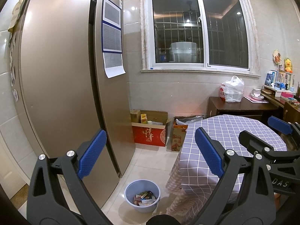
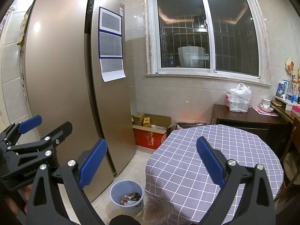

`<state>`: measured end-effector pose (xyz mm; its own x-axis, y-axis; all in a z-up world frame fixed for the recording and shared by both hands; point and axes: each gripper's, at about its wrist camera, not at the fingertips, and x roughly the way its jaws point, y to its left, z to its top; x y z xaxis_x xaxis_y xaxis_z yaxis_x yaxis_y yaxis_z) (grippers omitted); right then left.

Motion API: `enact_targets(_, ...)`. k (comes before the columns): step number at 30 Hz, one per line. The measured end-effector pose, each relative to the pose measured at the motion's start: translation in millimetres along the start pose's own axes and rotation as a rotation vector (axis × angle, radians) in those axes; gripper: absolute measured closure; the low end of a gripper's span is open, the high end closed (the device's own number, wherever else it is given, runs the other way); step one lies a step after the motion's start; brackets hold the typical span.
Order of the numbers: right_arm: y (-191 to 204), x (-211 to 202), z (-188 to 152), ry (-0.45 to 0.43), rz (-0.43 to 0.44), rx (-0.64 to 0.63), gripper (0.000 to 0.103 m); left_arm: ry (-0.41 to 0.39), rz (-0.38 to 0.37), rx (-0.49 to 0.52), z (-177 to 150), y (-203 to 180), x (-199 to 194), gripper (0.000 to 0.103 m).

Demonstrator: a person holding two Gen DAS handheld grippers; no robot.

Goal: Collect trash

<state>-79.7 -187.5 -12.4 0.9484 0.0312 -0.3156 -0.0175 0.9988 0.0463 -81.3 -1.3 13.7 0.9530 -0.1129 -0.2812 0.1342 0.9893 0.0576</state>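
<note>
A blue plastic bucket (image 1: 142, 196) stands on the tiled floor between the fridge and the table, with several snack wrappers (image 1: 144, 199) inside. It also shows in the right wrist view (image 2: 126, 196) with its wrappers (image 2: 130, 198). My left gripper (image 1: 150, 155) is open and empty, held high above the bucket. My right gripper (image 2: 151, 161) is open and empty, above the table's left edge. The right gripper shows at the right of the left wrist view (image 1: 262, 135); the left gripper shows at the left of the right wrist view (image 2: 45, 124).
A round table with a purple checked cloth (image 2: 215, 150) is at the right. A tall bronze fridge (image 1: 61, 75) is at the left. Cardboard boxes (image 1: 150, 129) stand under the window. A dark sideboard (image 2: 249, 120) holds a white plastic bag (image 2: 238, 98) and bowls.
</note>
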Motion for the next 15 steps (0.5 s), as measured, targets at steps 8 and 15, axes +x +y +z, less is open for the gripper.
enact_targets(8,1.0,0.5,0.6,0.003,0.005,0.003,0.008,0.001,0.006,0.002,2.0,5.4,0.2,0.009)
enact_targets(15,0.3,1.6,-0.4,0.009,0.007,0.003,0.008,0.003,0.007,0.002,2.5,7.4,1.5,0.009)
